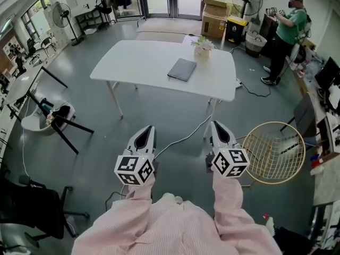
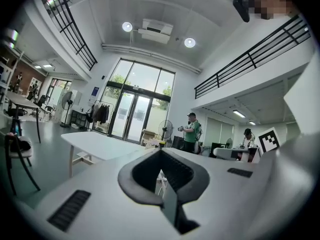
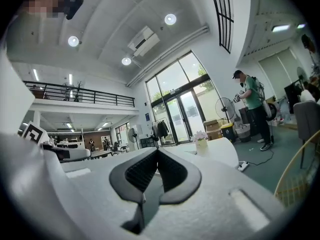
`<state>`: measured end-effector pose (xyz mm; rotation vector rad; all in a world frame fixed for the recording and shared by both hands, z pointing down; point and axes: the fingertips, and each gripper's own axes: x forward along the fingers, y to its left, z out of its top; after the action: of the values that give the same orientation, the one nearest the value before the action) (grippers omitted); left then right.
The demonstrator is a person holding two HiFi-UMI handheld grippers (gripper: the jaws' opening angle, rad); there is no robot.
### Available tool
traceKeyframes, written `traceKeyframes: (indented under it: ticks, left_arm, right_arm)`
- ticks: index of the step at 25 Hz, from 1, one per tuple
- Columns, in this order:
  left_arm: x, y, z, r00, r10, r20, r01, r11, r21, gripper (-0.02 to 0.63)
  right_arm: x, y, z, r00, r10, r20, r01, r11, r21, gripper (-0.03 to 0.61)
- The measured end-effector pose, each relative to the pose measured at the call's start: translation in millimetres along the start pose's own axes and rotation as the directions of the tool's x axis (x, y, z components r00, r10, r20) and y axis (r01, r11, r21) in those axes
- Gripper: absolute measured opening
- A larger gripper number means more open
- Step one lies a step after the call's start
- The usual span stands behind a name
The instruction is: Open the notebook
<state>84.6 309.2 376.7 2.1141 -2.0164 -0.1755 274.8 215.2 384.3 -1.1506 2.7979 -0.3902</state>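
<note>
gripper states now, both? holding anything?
Left gripper: jaws closed, empty.
Right gripper: jaws closed, empty.

Grey floor [image 1: 159, 126] — white table [image 1: 138, 62], glass doors [image 2: 132, 116]

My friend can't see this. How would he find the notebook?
Look for the big white table ahead. The notebook lies closed towards its right end. It is dark grey and flat, unlike the little flower pot standing beyond it.

Matt grey notebook cover [image 1: 182, 69], smooth white table top [image 1: 143, 62], slightly glossy grey floor [image 1: 159, 121]
</note>
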Motion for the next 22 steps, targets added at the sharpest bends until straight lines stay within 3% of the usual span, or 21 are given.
traceKeyframes:
  ticks: [12, 22]
  left_arm:
    - [36, 23, -14, 0.999, 0.008, -0.042, -0.009, 1.000, -0.028, -0.002]
    - [117, 69, -7, 0.998, -0.015, -0.066, 0.013, 0.999, -0.031, -0.002]
  right_arm:
    - [42, -21, -12, 1.000, -0.016, -0.022, 0.017, 0.998, 0.053, 0.051]
    - [125, -48, -17, 0.998, -0.043, -0.036, 0.045, 0.996, 0.078, 0.098]
